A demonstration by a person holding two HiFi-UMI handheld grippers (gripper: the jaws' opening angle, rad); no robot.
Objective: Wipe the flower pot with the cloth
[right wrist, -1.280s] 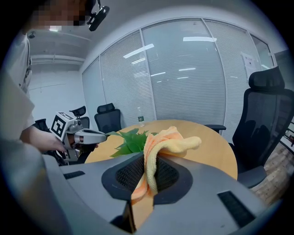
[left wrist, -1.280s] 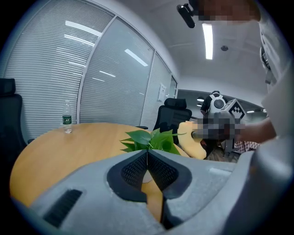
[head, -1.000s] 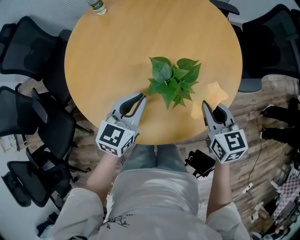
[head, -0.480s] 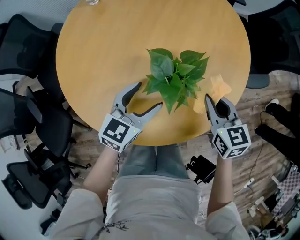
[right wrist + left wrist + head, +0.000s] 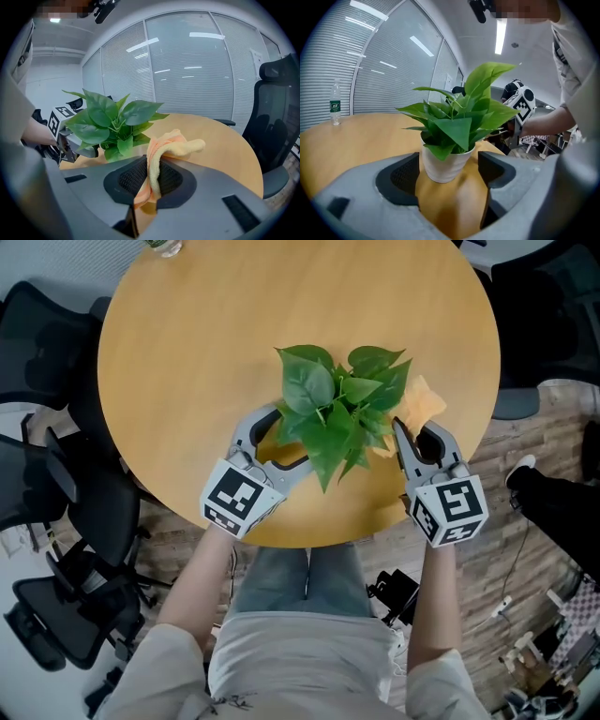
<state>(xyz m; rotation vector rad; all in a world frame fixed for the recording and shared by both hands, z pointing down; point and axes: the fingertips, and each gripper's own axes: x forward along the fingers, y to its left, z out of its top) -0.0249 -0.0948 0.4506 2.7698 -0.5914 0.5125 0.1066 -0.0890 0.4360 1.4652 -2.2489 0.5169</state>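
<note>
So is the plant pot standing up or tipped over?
Standing up. The white flower pot sits flat on the table, with its leaves pointing up.

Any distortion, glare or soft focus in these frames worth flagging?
Left gripper view: heavy fisheye, black corners, straight lines bowed; ceiling-light streaks on the glass wall; pot sharp. Right gripper view: same fisheye and dark corners, similar streaks on the glass; cloth sharp. Head view: even light, no glare on the table, only soft shadows.
</note>
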